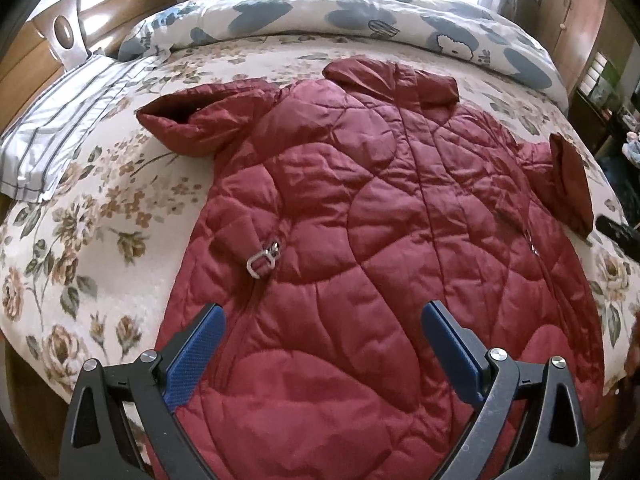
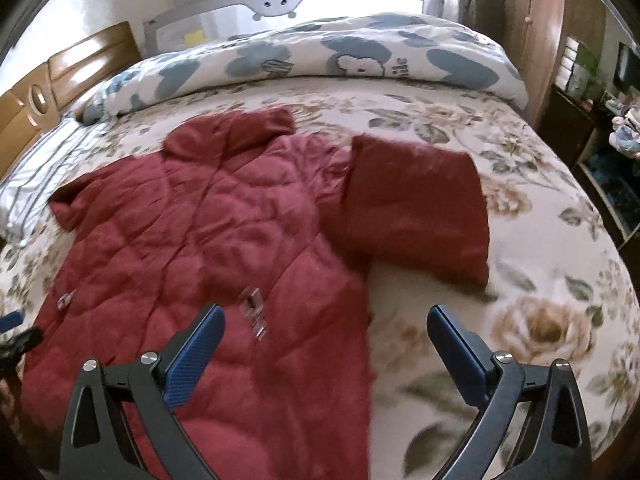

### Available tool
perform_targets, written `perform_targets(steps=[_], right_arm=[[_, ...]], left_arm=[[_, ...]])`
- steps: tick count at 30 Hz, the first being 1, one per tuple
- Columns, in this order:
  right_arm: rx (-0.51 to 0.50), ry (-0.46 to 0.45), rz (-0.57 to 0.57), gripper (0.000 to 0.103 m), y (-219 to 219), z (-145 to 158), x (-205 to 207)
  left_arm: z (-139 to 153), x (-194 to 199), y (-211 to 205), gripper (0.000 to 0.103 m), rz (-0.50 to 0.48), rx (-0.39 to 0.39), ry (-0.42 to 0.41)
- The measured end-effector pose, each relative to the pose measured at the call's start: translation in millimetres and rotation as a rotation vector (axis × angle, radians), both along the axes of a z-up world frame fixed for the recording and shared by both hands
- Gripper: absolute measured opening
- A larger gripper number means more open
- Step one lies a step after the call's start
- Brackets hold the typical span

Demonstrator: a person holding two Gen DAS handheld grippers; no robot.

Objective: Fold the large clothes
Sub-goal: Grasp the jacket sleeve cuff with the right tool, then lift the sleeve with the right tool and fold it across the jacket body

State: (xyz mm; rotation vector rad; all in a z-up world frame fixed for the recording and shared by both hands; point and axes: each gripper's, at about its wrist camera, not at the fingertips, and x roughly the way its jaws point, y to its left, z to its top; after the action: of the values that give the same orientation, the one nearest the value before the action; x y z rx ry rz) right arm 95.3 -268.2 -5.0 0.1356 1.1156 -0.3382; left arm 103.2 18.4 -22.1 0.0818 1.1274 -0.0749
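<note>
A dark red quilted coat point(image 1: 360, 208) lies spread flat on the bed, collar toward the far side, with a metal buckle point(image 1: 262, 258) on its left half. Its left sleeve point(image 1: 188, 120) sticks out left and its right sleeve point(image 1: 568, 184) lies to the right. My left gripper point(image 1: 324, 320) is open and empty above the coat's lower part. In the right wrist view the coat point(image 2: 192, 240) fills the left side and its right sleeve point(image 2: 416, 208) lies beside the body. My right gripper point(image 2: 326, 322) is open and empty above the coat's right edge.
The bed has a floral sheet point(image 2: 520, 288). A rolled blue-and-white duvet point(image 1: 340, 16) lies along the far side. A striped pillow point(image 1: 68, 120) sits at the left by the wooden headboard point(image 1: 48, 40). Dark furniture point(image 2: 592, 128) stands at the right.
</note>
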Motion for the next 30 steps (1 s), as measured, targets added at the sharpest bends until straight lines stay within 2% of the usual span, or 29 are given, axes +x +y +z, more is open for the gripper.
perform_targets(steps=[3,9,11,13,14,19,24,30], right_arm=[[-0.063,0.003,0.004,0.100,-12.6,-6.3,18.3],[-0.163,0.070,0.027,0.099,-28.4,-45.6,47.7],[-0.204,0.096,0.030,0.092,-34.8,-58.6,54.3],[-0.203,0.112,0.020,0.072,-44.0,-65.9,58.0],[-0.178,0.107,0.008,0.068,-50.5,-67.0,57.5],[-0.135,0.035,-0.006,0.029,-58.6,-49.5,51.2],[0.010,-0.040,0.018,0.022,-50.4,-28.7,53.8],[0.271,-0.118,0.082,0.020,-31.4,-14.4,69.7]], left_arm=[[-3.2,9.4,-0.4,0.099,0.004,0.005,0.010],[-8.8,26.6,-1.2,0.099,0.016,-0.015,0.035],[-10.6,31.5,-1.2,0.099,0.021,-0.023,0.043],[-13.8,36.0,-0.4,0.099,0.026,-0.025,0.050],[-14.8,38.0,-0.2,0.099,0.028,-0.030,0.053],[-26.7,46.2,1.1,0.099,0.036,-0.034,0.078],[-35.2,53.5,1.5,0.099,0.041,-0.044,0.087],[-38.4,55.5,8.9,0.099,0.048,-0.038,0.074]])
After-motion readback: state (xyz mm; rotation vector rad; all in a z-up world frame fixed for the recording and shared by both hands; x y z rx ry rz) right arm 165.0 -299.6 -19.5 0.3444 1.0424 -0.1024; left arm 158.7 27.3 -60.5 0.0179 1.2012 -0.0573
